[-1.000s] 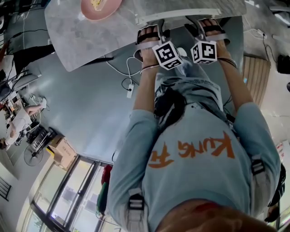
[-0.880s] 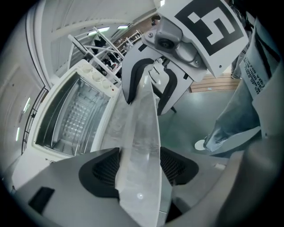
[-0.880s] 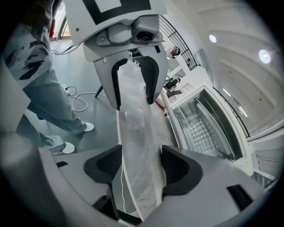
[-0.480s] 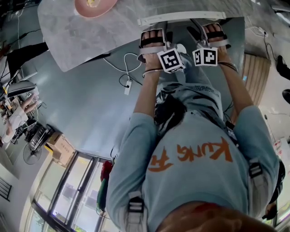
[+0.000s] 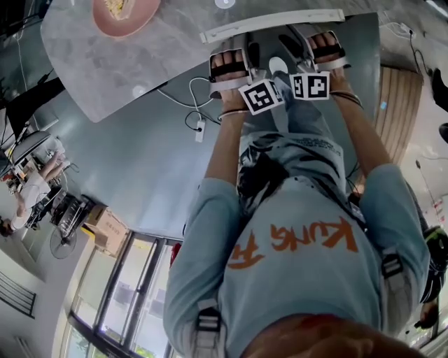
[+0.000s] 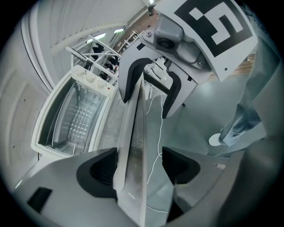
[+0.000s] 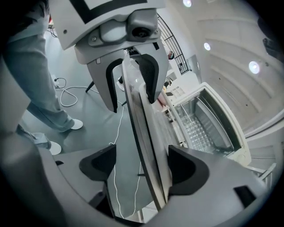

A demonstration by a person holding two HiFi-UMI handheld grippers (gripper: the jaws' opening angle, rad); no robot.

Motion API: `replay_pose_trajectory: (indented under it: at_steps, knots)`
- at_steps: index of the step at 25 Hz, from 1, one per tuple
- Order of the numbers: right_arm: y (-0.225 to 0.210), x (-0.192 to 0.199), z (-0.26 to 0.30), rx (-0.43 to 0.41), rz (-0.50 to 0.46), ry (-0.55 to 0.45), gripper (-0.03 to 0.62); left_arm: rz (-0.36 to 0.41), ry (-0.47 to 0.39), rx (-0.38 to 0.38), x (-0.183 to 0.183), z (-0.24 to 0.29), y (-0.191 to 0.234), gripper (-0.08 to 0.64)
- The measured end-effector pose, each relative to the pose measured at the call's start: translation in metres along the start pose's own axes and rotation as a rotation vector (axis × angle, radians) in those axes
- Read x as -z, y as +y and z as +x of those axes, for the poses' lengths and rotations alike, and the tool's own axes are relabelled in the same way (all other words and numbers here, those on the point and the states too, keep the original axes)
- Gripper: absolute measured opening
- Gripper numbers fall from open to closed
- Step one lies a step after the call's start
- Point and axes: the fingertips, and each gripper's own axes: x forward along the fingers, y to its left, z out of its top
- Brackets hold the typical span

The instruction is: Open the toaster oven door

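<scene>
The white toaster oven (image 6: pixel 73 119) stands with its door (image 6: pixel 135 146) swung down and its wire rack showing. My left gripper (image 6: pixel 140 166) straddles the door's front edge, open, with a gap at its right pad. My right gripper (image 7: pixel 142 166) straddles the same door (image 7: pixel 148 146) a little way along. Its jaws are opening and its pads stand off the door. The oven cavity (image 7: pixel 208 119) lies to the right in that view. In the head view both grippers (image 5: pixel 238 59) (image 5: pixel 318 43) sit side by side just under the white door handle (image 5: pixel 273 26).
A pink plate (image 5: pixel 124 10) with food sits on the grey marbled table (image 5: pixel 98 70). A white cable and power strip (image 5: pixel 199 129) lie on the floor under the table edge. The person's shoe (image 6: pixel 217 139) is near. A cardboard box (image 5: pixel 108 227) stands at the far left.
Both grippers have stayed at the door's front edge. The head view has swung, so the pink plate has slid toward the top left corner.
</scene>
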Motion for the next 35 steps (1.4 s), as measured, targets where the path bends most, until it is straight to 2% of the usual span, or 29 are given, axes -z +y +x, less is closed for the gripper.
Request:
replay_pose_trajectory:
  at_steps: [4,7,10,14,16,18,21,25,29,35]
  knots:
    - [-0.001,-0.001,0.000,0.004,0.021,-0.002,0.351,-0.050,-0.017,0.005,-0.004,0.001,-0.002,0.301]
    - [-0.003,-0.003,-0.007,-0.018,0.101,-0.002,0.345,-0.118,-0.041,0.036,-0.010,-0.004,0.000,0.301]
    - [-0.009,-0.004,-0.023,-0.018,0.219,-0.006,0.290,-0.222,-0.077,0.063,-0.019,-0.016,0.004,0.299]
    - [-0.031,-0.005,-0.044,0.024,0.401,-0.010,0.197,-0.412,-0.146,0.041,-0.027,-0.040,0.021,0.294]
    - [-0.046,-0.009,-0.054,0.051,0.472,-0.017,0.161,-0.515,-0.169,0.012,-0.026,-0.053,0.034,0.285]
    - [-0.067,-0.013,-0.059,0.087,0.533,-0.034,0.125,-0.621,-0.187,-0.031,-0.023,-0.062,0.055,0.245]
    - [-0.101,-0.015,-0.064,0.153,0.627,-0.072,0.070,-0.766,-0.213,-0.130,-0.017,-0.075,0.093,0.110]
    - [-0.148,-0.024,-0.073,0.212,0.714,-0.098,-0.003,-0.924,-0.241,-0.250,-0.006,-0.094,0.144,0.020]
    - [-0.200,-0.041,-0.076,0.250,0.792,-0.157,-0.003,-1.066,-0.277,-0.340,0.002,-0.106,0.194,0.003]
    - [-0.272,-0.058,-0.087,0.303,0.935,-0.251,-0.005,-1.267,-0.354,-0.431,0.007,-0.132,0.261,0.003]
